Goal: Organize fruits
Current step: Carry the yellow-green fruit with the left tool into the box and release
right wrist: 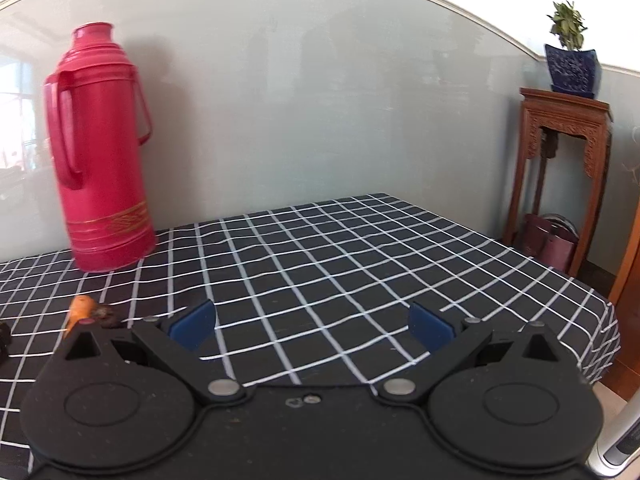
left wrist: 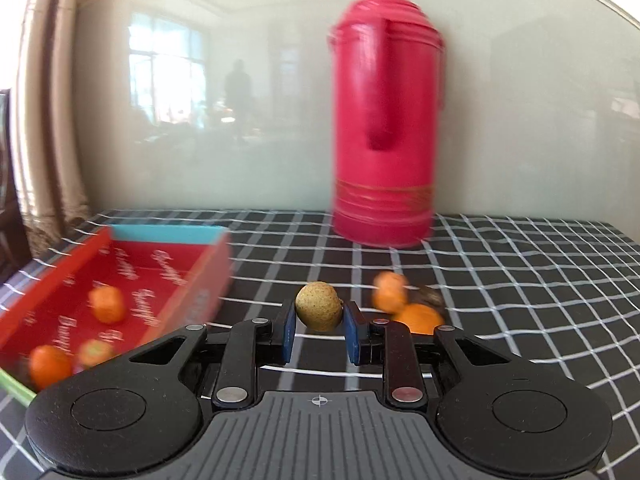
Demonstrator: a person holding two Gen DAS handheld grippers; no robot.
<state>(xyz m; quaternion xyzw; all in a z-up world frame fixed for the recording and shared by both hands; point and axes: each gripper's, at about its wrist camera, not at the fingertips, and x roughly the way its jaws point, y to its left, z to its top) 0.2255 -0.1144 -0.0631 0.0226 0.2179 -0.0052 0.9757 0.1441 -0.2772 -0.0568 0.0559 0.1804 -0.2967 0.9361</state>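
Note:
In the left wrist view my left gripper (left wrist: 319, 326) is shut on a small round tan fruit (left wrist: 319, 306), held above the checked tablecloth. A red box (left wrist: 172, 248) with a blue far wall lies at the left and holds several small orange fruits (left wrist: 107, 304). Two orange fruits (left wrist: 390, 290) and a dark fruit (left wrist: 430, 297) lie on the cloth just right of the gripper. In the right wrist view my right gripper (right wrist: 312, 326) is open and empty above the cloth. An orange fruit (right wrist: 81, 309) and a dark fruit (right wrist: 105, 316) lie at its left.
A tall red thermos (left wrist: 384, 120) stands at the back by the wall; it also shows in the right wrist view (right wrist: 100, 152). The black checked tablecloth (right wrist: 340, 248) ends at the right edge. A carved wooden stand (right wrist: 560, 168) with a potted plant (right wrist: 568, 56) stands beyond it.

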